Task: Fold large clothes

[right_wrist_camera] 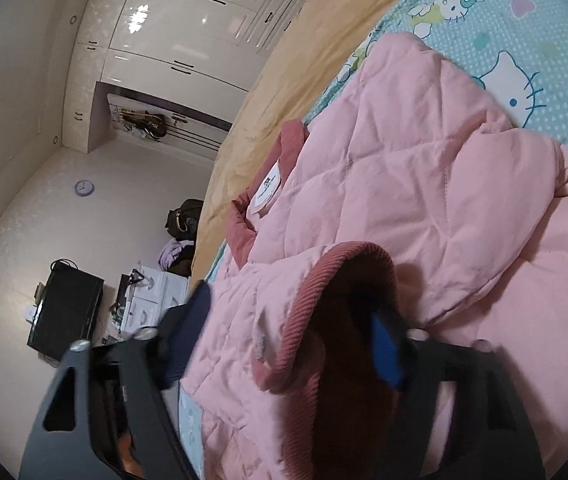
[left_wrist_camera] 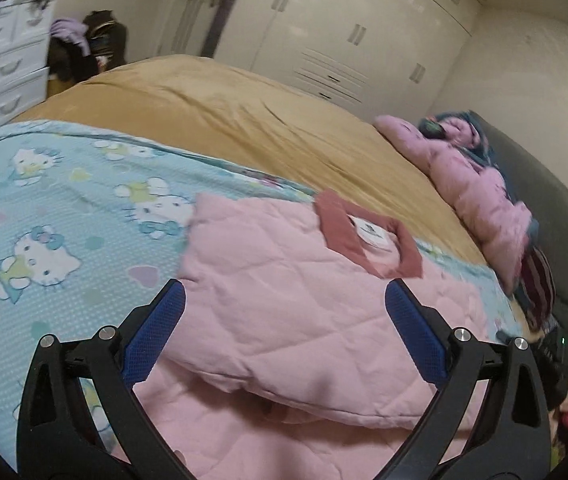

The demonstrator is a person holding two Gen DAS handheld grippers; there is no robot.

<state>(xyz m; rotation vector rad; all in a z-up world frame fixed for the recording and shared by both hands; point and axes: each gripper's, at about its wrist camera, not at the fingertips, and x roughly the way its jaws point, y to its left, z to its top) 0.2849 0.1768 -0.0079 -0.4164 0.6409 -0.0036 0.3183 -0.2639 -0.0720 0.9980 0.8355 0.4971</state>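
Left view: left gripper point(left_wrist_camera: 284, 300) nearest, blue pads spread wide, nothing between them, hovering over pink quilted jacket point(left_wrist_camera: 284, 320). Jacket lies on cartoon-cat sheet point(left_wrist_camera: 56, 208), collar point(left_wrist_camera: 368, 240) toward tan bedspread point(left_wrist_camera: 224, 120).

Right view: right gripper point(right_wrist_camera: 292, 344) partly closed around jacket's ribbed cuff point(right_wrist_camera: 324, 276); one finger point(right_wrist_camera: 384, 352) inside the opening, contact unclear.

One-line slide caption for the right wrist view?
Right gripper closing around the ribbed cuff of a pink quilted jacket on the bed.
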